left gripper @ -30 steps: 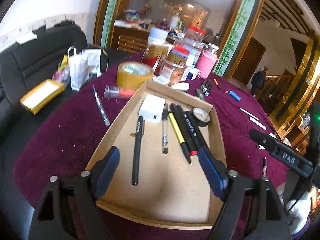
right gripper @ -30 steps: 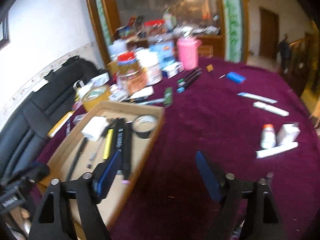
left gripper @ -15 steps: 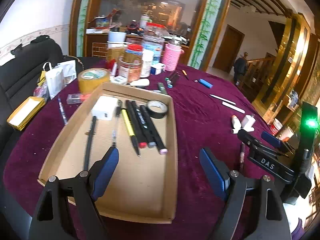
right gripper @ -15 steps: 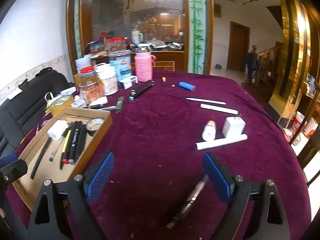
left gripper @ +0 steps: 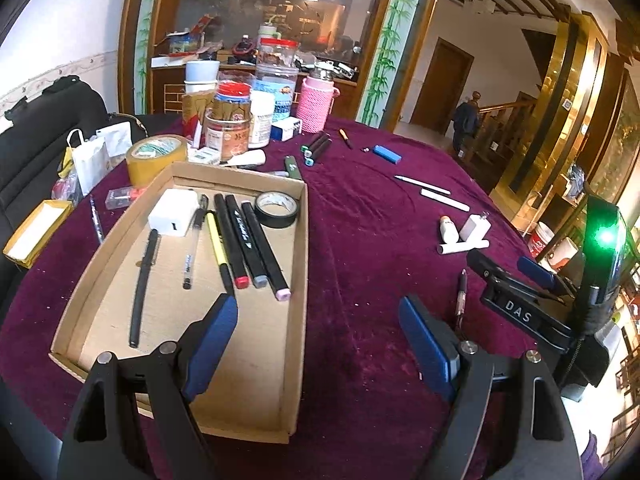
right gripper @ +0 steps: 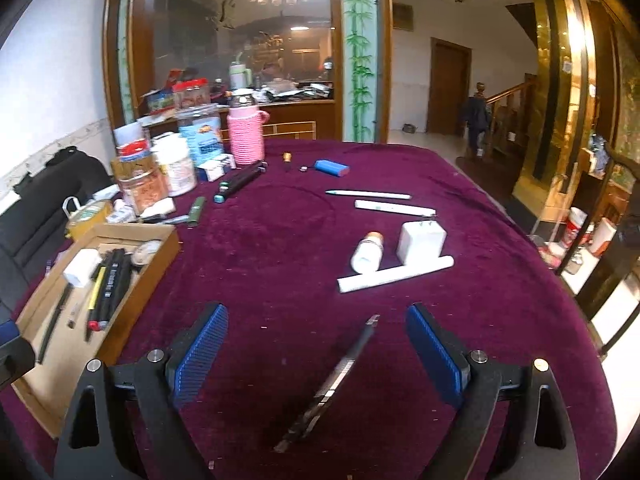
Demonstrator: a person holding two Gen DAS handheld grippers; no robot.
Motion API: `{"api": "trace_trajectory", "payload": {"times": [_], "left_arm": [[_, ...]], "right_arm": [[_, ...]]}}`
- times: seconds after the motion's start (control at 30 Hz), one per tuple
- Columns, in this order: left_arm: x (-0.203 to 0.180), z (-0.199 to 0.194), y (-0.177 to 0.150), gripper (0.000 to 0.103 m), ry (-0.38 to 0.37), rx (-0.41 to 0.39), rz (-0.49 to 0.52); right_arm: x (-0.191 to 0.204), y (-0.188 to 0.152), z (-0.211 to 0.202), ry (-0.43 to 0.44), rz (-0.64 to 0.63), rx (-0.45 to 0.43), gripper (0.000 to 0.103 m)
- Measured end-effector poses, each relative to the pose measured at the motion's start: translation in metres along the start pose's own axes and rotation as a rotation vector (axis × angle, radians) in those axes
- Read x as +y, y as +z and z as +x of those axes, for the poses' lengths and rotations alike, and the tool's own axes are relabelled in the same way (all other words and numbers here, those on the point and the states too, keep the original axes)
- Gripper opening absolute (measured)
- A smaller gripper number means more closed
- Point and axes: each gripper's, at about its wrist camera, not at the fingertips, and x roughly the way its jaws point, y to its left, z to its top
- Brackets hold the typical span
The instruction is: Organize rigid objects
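Note:
A cardboard tray (left gripper: 300, 320) on the purple cloth holds several pens and markers, a white charger (left gripper: 174, 218) and a black tape roll (left gripper: 277, 209). My left gripper (left gripper: 318, 312) is open and empty above the tray's right wall. My right gripper (right gripper: 316, 320) is open wide over the cloth to the tray's right; it also shows in the left wrist view (left gripper: 496, 258). A dark pen (right gripper: 336, 376) lies on the cloth between its fingers, and neither pad touches it. Beyond lie a white plug (right gripper: 420, 242), a small bottle (right gripper: 368, 254) and a white tube (right gripper: 396, 274).
Jars, a pink flask (right gripper: 245, 138) and a brown tape roll (left gripper: 156, 158) crowd the table's far left. White pens (right gripper: 368, 195), a blue cylinder (right gripper: 331, 167) and dark markers (right gripper: 240, 180) lie farther back. The table edge curves away at the right. A person stands by the far staircase.
Both views have swung right. The left gripper went from over the tray's middle to its right wall. The right gripper left the tray's edge and now straddles the pen, jaws slightly wider.

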Motion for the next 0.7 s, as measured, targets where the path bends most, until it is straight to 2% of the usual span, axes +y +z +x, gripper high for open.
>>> {"api": "trace_trajectory", "payload": {"times": [0.17,0.7], "left_arm": [[-0.005,0.002,0.000,0.082,-0.021,0.006,-0.001],[-0.005,0.020,-0.005,0.082,-0.044,0.060,-0.007]], "right_arm": [[-0.011,-0.001,0.003,-0.036,0.008,-0.003,0.093],[-0.016,-0.003,0.019,-0.051,0.006,0.036,0.093]]}}
